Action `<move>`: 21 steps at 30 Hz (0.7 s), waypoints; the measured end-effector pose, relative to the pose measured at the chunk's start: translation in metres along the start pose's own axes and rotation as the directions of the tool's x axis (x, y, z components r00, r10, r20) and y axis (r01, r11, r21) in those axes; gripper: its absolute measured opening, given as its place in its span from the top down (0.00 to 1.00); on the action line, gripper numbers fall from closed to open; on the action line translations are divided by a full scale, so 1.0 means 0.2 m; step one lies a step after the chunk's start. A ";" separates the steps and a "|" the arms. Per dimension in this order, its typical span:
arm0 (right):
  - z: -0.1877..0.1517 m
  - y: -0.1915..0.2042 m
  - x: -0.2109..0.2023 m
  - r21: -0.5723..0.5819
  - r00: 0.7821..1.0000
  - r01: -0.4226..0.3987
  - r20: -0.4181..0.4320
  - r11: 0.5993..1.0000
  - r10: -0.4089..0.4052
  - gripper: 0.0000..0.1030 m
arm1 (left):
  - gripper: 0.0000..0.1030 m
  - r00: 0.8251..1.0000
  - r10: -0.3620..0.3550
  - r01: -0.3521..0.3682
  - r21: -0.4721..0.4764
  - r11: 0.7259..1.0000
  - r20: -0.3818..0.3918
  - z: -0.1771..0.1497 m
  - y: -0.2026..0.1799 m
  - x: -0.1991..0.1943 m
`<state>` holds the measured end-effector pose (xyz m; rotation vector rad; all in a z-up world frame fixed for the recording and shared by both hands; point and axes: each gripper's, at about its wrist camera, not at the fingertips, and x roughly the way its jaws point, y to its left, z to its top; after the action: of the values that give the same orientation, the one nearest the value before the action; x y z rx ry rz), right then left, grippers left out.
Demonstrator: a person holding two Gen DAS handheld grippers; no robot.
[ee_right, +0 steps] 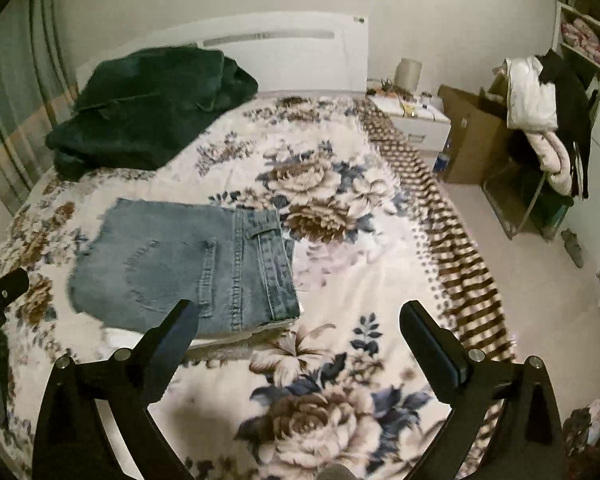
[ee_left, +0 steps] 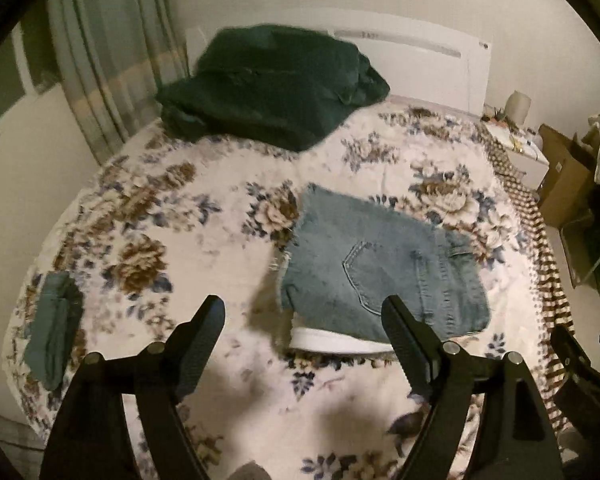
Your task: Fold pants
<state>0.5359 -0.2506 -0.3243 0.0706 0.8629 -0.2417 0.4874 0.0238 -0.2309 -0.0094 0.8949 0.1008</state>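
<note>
One pair of jeans (ee_left: 384, 268) lies folded flat near the middle of the bed (ee_left: 204, 240), back pocket up, waistband toward the bed's right side; a white edge (ee_left: 332, 340) shows under the near side, what it belongs to cannot be told. Left tool (ee_left: 304, 312): jaws wide apart, holding nothing, above the floral cover just short of the jeans; its right finger overlaps the near edge of the denim in the left view, contact not determinable. Right tool (ee_right: 296, 316): jaws wide apart, holding nothing, above the cover beside the waistband end. Surroundings: one dark green heap (ee_left: 268, 88) of cloth at the head of the bed by the white headboard (ee_left: 420, 52), well apart from the jeans; one small folded green item (ee_left: 54, 328) at the left edge of the bed. Right of the bed: one white nightstand (ee_right: 416, 124) with small clutter and a pale cylinder (ee_right: 408, 72), one cardboard box (ee_right: 472, 136), one chair (ee_right: 540, 184) heaped with clothes. Curtain (ee_left: 104, 56) at left. Nothing lies between either tool and the jeans.
</note>
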 end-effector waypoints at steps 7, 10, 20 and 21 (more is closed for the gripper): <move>0.03 -0.07 -0.78 -0.039 0.995 -0.059 0.082 0.997 0.062 0.01 | 0.23 0.997 0.021 -0.020 -0.021 1.000 0.078 -0.07 0.02 -0.73; 0.02 -0.11 -1.11 -0.057 0.990 -0.088 0.109 0.994 0.094 0.01 | 0.23 0.994 0.045 -0.042 -0.028 0.999 0.095 -0.13 0.03 -1.01; -0.12 -0.30 -2.17 -0.115 0.972 -0.133 0.179 0.984 0.152 0.01 | 0.19 0.990 0.056 -0.055 -0.014 0.998 0.128 -0.32 0.04 -1.80; -0.14 -0.31 -2.27 -0.115 0.971 -0.128 0.190 0.985 0.148 0.01 | 0.18 0.989 0.054 -0.053 -0.007 0.999 0.137 -0.33 0.06 -1.85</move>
<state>0.2165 -0.2240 0.0040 0.0106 0.6672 -0.0718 0.2042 0.0003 0.0169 0.0179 0.7571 0.1514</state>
